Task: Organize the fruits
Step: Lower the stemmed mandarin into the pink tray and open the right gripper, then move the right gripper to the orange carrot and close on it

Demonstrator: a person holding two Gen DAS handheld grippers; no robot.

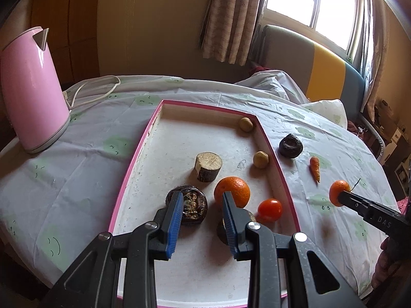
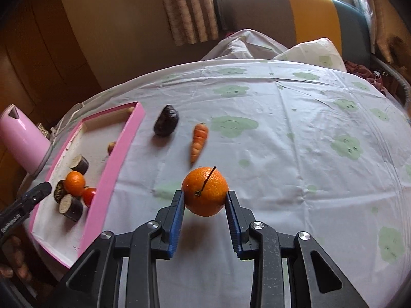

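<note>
Pink kettle (image 1: 32, 89) (white cord (image 1: 95, 89) behind); curtain (image 1: 231, 18); striped headboard (image 1: 316, 69).

The tray (image 1: 280, 174) rim, carrot (image 2: 198, 142) and dark fruit (image 2: 166, 120) are set beside bare tablecloth (image 2: 321, 179).

Your right gripper (image 2: 205, 200) is clamped on the stemmed orange (image 2: 205, 192), lifted off the surface. Your left gripper (image 1: 203, 204) hangs with its fingers spread, gripping nothing.
</note>
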